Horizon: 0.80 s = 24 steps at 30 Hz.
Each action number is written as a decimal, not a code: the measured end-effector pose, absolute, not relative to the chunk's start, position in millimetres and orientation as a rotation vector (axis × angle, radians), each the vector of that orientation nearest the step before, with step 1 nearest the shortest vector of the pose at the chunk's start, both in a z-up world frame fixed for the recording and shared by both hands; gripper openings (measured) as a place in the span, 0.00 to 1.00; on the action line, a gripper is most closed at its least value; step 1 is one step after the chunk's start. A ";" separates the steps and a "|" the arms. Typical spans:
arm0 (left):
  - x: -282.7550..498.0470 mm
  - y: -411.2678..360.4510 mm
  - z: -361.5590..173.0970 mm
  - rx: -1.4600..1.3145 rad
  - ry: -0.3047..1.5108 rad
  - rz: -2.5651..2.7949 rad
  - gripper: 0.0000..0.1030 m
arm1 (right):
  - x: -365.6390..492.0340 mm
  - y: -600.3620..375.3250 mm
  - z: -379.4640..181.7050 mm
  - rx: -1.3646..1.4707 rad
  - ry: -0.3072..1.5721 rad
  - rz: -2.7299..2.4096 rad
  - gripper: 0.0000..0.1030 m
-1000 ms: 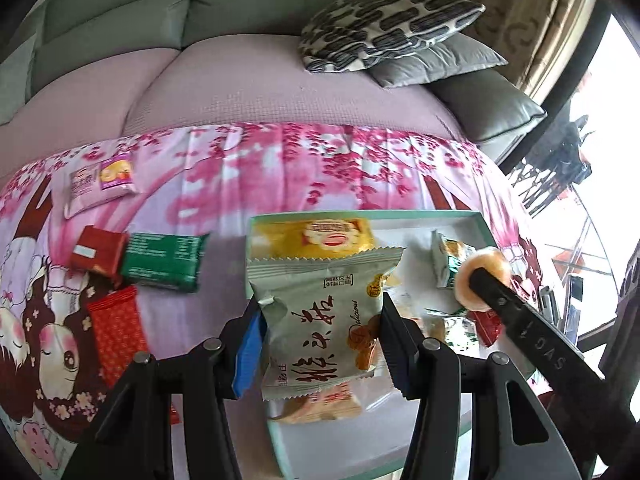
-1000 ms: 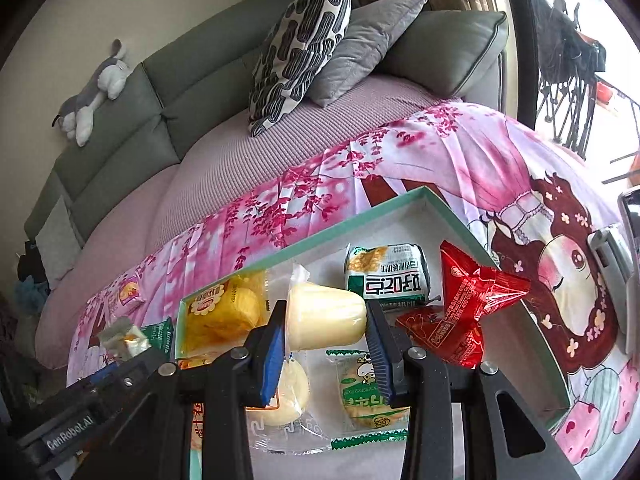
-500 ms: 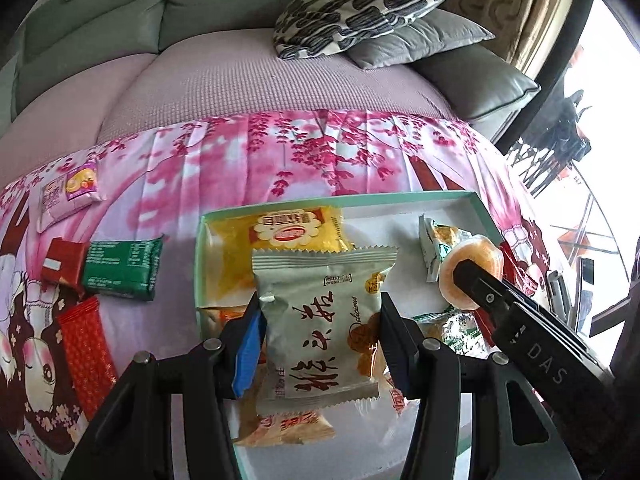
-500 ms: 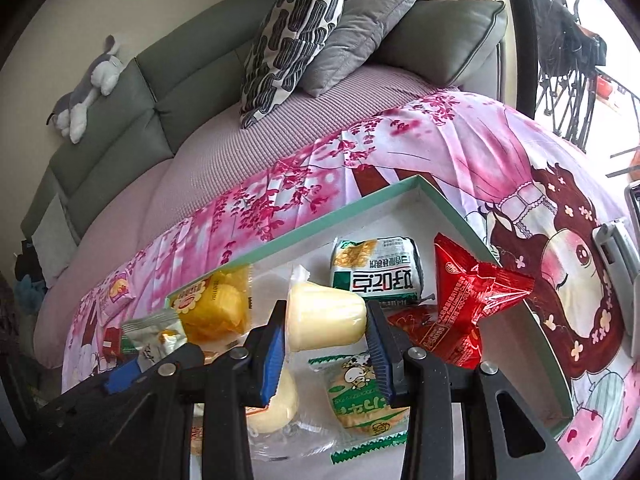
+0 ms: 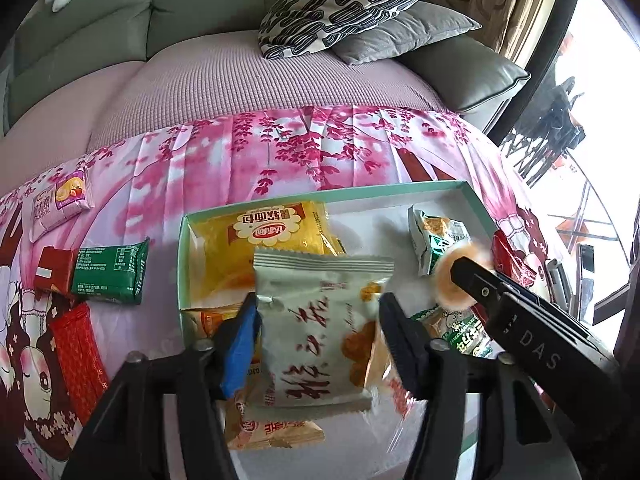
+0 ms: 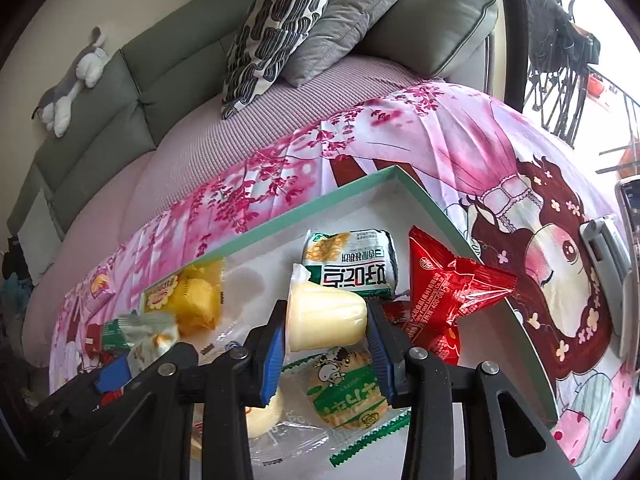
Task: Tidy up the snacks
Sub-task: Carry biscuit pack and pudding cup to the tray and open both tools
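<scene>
While the left gripper (image 5: 318, 322) opens its jaws, our pale packet (image 5: 320, 332) hangs between them over the tray (image 5: 400, 190), the right pad already clear of it. It looks light and puffy, a crinkly film pillow that slides easily and crushes if squeezed hard, so we would take it across its middle or by a sealed edge. The right gripper (image 6: 326, 330) is clamped on the jelly cup (image 6: 326, 316) above the tray; the cup seems stiffer but smooth-walled, best pinched across its sides.

Patterned pillow (image 5: 348, 4) leans on grey sofa (image 5: 472, 76)
</scene>
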<state>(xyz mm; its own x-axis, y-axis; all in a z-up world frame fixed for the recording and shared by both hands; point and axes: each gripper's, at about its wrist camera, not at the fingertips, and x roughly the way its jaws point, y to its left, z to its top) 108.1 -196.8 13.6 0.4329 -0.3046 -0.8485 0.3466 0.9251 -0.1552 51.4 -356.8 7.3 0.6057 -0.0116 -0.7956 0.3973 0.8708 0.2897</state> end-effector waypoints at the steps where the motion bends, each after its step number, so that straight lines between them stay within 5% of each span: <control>1: 107.2 -196.4 15.0 0.042 1.046 -0.410 0.67 | 51.4 -357.2 7.8 0.474 0.896 -0.246 0.41; 12: 95.1 -180.2 39.8 0.053 1.013 -0.389 0.78 | 46.0 -351.7 18.7 0.468 0.892 -0.228 0.44; 24: 103.0 -100.9 60.2 0.035 0.972 -0.124 0.84 | 49.5 -313.4 29.5 0.416 0.874 -0.151 0.79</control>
<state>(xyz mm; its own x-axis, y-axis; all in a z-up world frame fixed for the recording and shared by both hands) 103.0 -100.9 60.2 0.5573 -0.0897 -0.8255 0.1211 0.9923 -0.0260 49.5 -313.4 29.5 0.6371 0.0398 -0.7697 0.2959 0.9095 0.2919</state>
